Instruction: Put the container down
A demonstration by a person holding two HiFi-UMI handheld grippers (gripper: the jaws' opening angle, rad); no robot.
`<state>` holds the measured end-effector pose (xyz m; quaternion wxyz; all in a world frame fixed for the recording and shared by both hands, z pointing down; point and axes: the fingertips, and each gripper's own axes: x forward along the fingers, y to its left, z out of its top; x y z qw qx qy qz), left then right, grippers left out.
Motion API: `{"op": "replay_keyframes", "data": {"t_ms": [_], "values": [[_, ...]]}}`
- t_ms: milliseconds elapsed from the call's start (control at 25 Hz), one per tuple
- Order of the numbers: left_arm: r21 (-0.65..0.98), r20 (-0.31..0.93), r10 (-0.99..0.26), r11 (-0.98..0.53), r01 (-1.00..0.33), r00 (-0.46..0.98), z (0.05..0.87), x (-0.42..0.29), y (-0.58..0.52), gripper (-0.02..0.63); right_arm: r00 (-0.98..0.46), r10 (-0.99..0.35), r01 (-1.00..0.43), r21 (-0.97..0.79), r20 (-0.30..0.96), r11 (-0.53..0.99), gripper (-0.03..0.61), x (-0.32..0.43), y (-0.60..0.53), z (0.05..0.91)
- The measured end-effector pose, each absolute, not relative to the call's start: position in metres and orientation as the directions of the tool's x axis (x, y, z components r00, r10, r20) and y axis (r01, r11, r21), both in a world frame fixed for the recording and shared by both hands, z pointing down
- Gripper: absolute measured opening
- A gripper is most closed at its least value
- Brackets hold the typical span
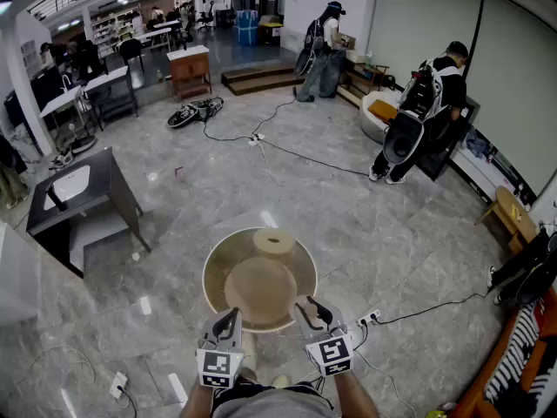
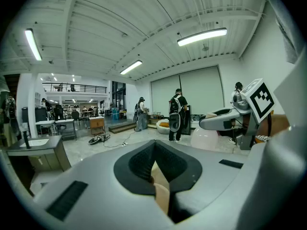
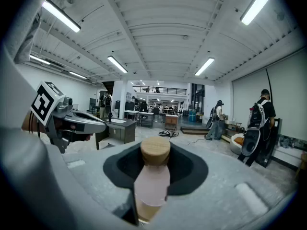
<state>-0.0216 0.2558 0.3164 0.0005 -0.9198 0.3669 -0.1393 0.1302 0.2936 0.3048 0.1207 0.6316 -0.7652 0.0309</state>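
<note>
In the head view I hold a round beige container (image 1: 211, 266) above the grey floor, by its near rim. A tan disc lies inside it, and a short wood-coloured cylinder (image 1: 274, 241) stands at its far side. My left gripper (image 1: 229, 320) is shut on the rim at the near left, and a thin beige edge (image 2: 161, 194) shows between its black pads (image 2: 140, 163). My right gripper (image 1: 312, 308) is shut on the rim at the near right, where a pale pinkish part (image 3: 151, 182) fills the jaws. Above that part the wood-coloured top (image 3: 155, 150) shows. Each gripper appears in the other's view: the right gripper (image 2: 224, 120), the left gripper (image 3: 79, 121).
A dark table with a white sink (image 1: 73, 190) stands at the left. Power strips (image 1: 369, 318) and cables lie on the floor close to my feet. Two people with backpacks (image 1: 424, 111) stand at the back right by low furniture. A wooden chair (image 1: 512, 216) is at the right.
</note>
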Motion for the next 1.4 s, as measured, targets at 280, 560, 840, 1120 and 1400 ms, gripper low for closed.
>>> {"op": "replay_keyframes", "data": {"t_ms": [280, 560, 840, 1120, 1400], "values": [[-0.098, 0.26, -0.678, -0.727, -0.68, 0.687, 0.319, -0.032, 0.254, 0.017, -0.188, -0.961, -0.973, 0.092, 0.204, 0.21, 0.123, 0.119, 0.29, 0.302], [-0.098, 0.261, -0.689, -0.716, -0.692, 0.676, 0.319, -0.037, 0.251, 0.017, -0.209, -0.955, -0.969, 0.087, 0.21, 0.231, 0.123, 0.114, 0.285, 0.303], [-0.097, 0.27, -0.702, -0.701, -0.707, 0.659, 0.323, -0.047, 0.243, 0.017, -0.234, -0.949, -0.962, 0.089, 0.212, 0.258, 0.123, 0.104, 0.273, 0.305], [-0.093, 0.283, -0.714, -0.685, -0.722, 0.641, 0.33, -0.055, 0.231, 0.017, -0.274, -0.936, -0.95, 0.089, 0.223, 0.299, 0.123, 0.091, 0.259, 0.313], [-0.08, 0.297, -0.726, -0.666, -0.742, 0.62, 0.339, -0.064, 0.206, 0.017, -0.318, -0.916, -0.933, 0.09, 0.243, 0.348, 0.123, 0.073, 0.231, 0.324]]}}
